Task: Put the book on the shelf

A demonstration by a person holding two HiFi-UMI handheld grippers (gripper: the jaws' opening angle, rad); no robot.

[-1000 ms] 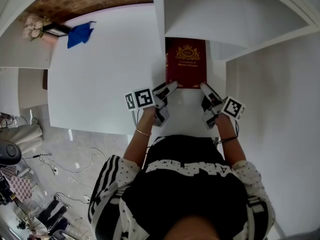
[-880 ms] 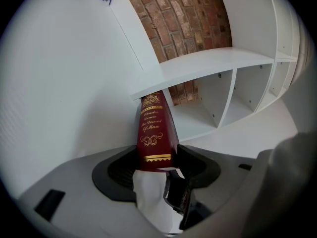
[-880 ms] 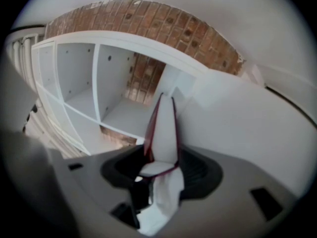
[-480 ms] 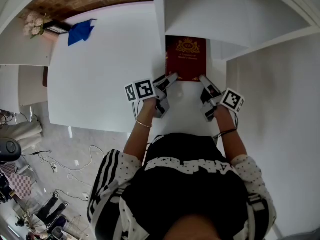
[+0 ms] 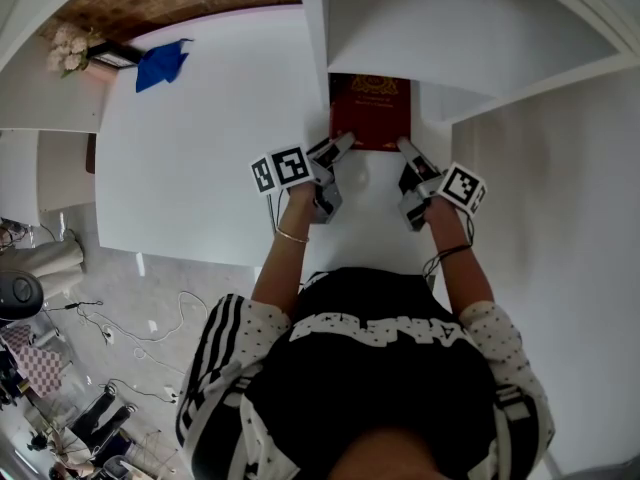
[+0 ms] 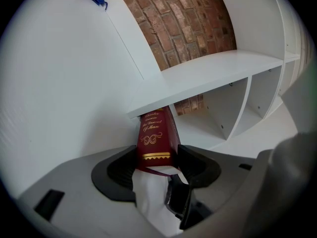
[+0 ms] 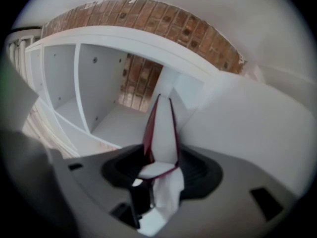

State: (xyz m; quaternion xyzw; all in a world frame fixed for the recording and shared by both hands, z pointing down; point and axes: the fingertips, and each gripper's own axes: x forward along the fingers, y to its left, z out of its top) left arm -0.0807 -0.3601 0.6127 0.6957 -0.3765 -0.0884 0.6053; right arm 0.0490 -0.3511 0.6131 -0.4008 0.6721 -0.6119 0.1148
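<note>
- My left claw [image 5: 343, 146] is clamped on the spine corner of the red book [image 5: 370, 118]. My right claw [image 5: 405, 148] is clamped on the page-edge corner of the same near end.
- The book lies cover up at upper centre of the head view. Its far end is under the white shelf board [image 5: 430, 28]; its near end is outside.
- Judgement: push both claws evenly so the book enters square. Keep the cover clear of the board's edge. Release only once the book rests inside.
- Writing: the spine reads "The Descent of Man" in gold. The author line above looks like "Charles Darwin", less certain. The cover's crest and small print are unreadable.
</note>
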